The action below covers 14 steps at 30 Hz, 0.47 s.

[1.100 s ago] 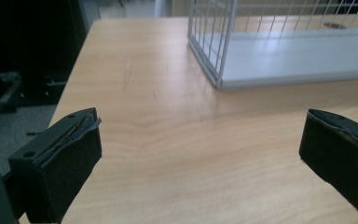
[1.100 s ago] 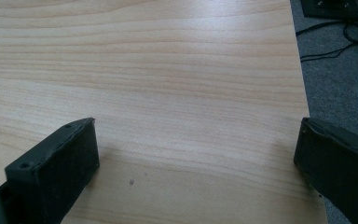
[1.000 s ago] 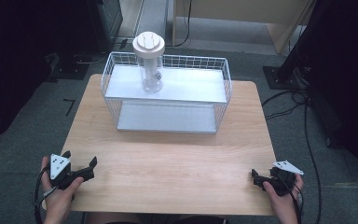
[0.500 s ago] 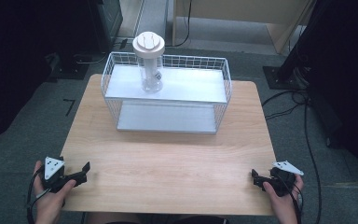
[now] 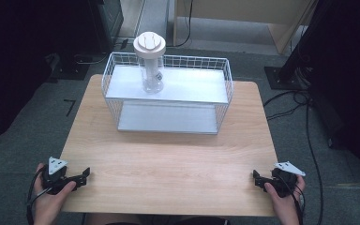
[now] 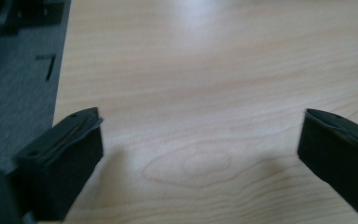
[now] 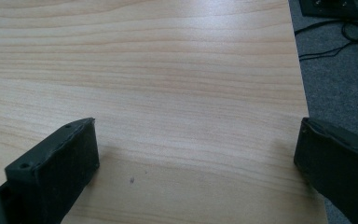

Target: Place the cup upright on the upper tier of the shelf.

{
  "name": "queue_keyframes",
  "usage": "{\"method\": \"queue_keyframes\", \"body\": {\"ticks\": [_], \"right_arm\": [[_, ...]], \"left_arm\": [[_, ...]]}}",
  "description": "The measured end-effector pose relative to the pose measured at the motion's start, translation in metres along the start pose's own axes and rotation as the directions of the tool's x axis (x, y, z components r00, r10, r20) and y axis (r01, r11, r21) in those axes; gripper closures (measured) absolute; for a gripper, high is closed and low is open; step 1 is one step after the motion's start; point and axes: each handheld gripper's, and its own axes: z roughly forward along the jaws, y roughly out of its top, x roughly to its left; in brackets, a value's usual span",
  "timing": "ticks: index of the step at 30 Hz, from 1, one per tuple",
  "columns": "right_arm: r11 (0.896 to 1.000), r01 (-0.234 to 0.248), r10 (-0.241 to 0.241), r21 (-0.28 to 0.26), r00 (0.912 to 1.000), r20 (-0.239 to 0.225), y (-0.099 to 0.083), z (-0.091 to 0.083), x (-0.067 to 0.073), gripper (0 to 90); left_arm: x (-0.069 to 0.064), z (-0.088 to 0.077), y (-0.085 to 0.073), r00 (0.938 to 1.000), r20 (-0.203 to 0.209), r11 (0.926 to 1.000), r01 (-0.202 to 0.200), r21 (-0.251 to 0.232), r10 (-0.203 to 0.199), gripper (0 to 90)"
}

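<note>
A clear bottle with a wide white cap (image 5: 149, 63) stands upright on the top shelf of a white wire rack (image 5: 168, 96) at the far middle of the wooden table (image 5: 168, 159). My left gripper (image 5: 82, 177) rests at the table's near left corner, open and empty; its jaws stand wide apart over bare wood in the left gripper view (image 6: 200, 140). My right gripper (image 5: 258, 179) sits at the near right corner, also open and empty, its jaws spread over the table's right edge (image 7: 196, 144).
The rack's lower shelf (image 5: 166, 117) holds nothing. Grey carpet surrounds the table, with cables (image 5: 304, 108) on the floor at the right and dark equipment stands behind. A wide stretch of bare wood lies between the rack and both grippers.
My left gripper has drawn back toward the near left corner and slightly left. The right gripper has stayed in place.
</note>
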Motion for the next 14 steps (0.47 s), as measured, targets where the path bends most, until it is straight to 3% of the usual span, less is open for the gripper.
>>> {"method": "queue_keyframes", "body": {"ticks": [8,14], "right_arm": [[1.0,-0.004,0.004,0.001,1.0,0.0,0.0,-0.0001,0.0,0.0],[1.0,-0.004,0.004,0.001,1.0,0.0,0.0,-0.0001,0.0,0.0]], "left_arm": [[-0.0028,0.0002,-0.0005,0.997,0.052,0.9983,-0.057,0.007,0.057,7.1],[-0.0037,0.0014,0.0003,0.9962,0.058,0.9977,-0.066,0.017,0.065,3.5]]}}
